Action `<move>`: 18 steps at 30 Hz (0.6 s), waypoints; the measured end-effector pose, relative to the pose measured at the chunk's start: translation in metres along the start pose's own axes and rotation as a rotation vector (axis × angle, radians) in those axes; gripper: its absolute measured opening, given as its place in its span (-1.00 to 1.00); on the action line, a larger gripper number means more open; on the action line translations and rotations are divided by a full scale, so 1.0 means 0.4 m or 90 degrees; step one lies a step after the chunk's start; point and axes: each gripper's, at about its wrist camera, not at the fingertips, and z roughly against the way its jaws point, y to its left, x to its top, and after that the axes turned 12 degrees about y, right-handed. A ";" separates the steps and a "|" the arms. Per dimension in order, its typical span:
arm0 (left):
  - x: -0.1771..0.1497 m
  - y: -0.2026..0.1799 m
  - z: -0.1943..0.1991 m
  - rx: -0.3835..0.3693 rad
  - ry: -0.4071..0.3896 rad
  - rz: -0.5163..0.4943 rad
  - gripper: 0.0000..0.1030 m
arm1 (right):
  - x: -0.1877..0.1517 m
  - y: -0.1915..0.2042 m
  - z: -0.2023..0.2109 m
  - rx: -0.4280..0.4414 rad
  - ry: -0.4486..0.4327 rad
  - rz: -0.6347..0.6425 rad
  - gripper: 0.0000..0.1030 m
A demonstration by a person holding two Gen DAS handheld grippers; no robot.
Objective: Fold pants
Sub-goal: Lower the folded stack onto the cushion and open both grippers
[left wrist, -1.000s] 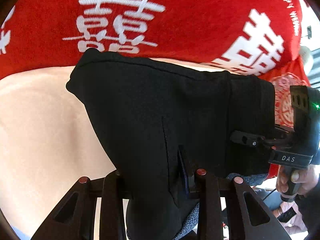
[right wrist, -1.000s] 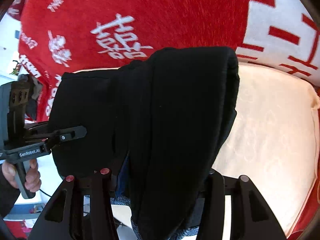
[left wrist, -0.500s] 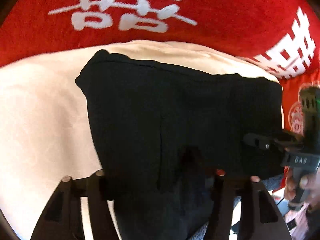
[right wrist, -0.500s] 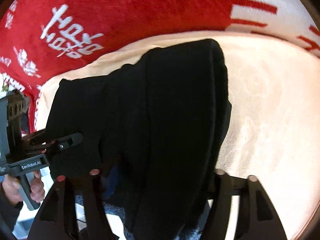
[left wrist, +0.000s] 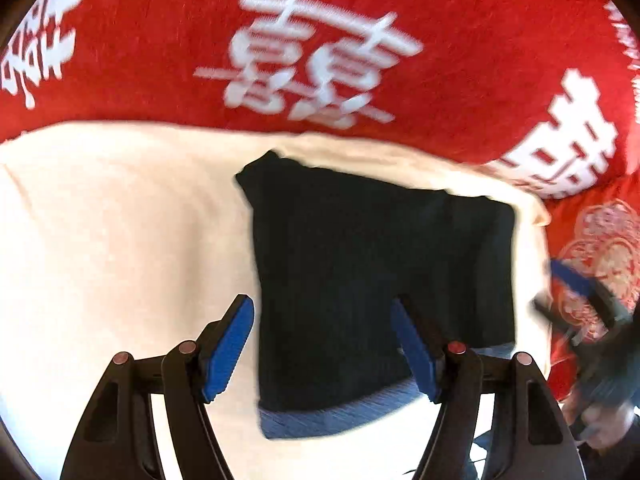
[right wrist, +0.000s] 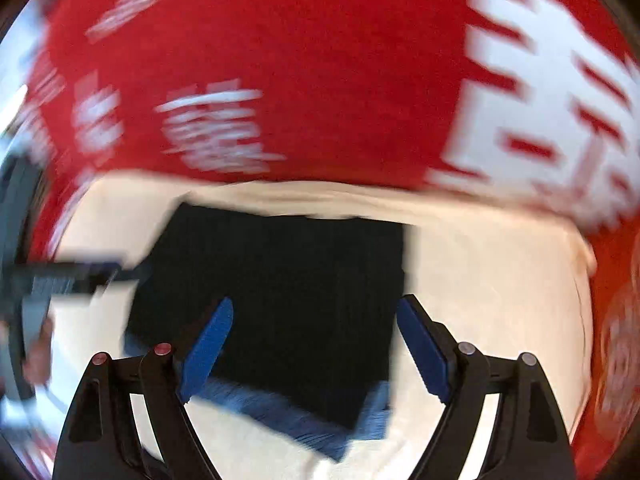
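Since a second ago both tongs have let go: the pants (left wrist: 380, 280) now lie folded on the cream cushion (left wrist: 120, 240), ahead of the left tongs (left wrist: 324, 354) and right tongs (right wrist: 316, 350), both open and empty. Brushing them while retreating could undo the fold.

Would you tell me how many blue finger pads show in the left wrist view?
3: two on the open left tool, one pad left of the folded black pants, one over them; a third, blurred, on the right tool at the right edge. Its partner is hidden.
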 end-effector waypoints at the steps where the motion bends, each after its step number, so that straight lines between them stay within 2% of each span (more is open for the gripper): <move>1: -0.020 -0.029 -0.007 -0.005 -0.002 -0.021 0.41 | -0.009 0.028 -0.027 0.013 0.025 0.036 0.68; 4: -0.065 -0.079 -0.073 0.000 0.030 -0.091 0.40 | -0.063 0.020 -0.145 0.004 0.117 0.052 0.68; 6: -0.092 -0.096 -0.155 0.034 0.075 -0.123 0.40 | -0.087 -0.012 -0.199 -0.018 0.151 0.026 0.68; 7: -0.104 -0.102 -0.201 0.050 0.101 -0.141 0.40 | -0.092 -0.016 -0.190 -0.009 0.132 0.023 0.68; 10: -0.124 -0.137 -0.230 0.125 0.093 -0.198 0.40 | -0.066 -0.022 -0.136 0.020 0.111 0.008 0.69; 12: -0.126 -0.150 -0.201 0.116 0.074 -0.209 0.40 | -0.032 -0.044 -0.080 0.030 0.052 -0.006 0.69; 14: -0.123 -0.145 -0.174 0.099 0.052 -0.199 0.40 | 0.003 -0.085 -0.056 0.038 0.020 -0.034 0.69; 16: -0.118 -0.126 -0.190 0.106 0.069 -0.178 0.40 | 0.075 -0.107 -0.080 0.038 0.022 -0.051 0.69; 18: -0.116 -0.117 -0.221 0.108 0.091 -0.164 0.40 | 0.130 -0.117 -0.146 0.026 0.058 -0.068 0.69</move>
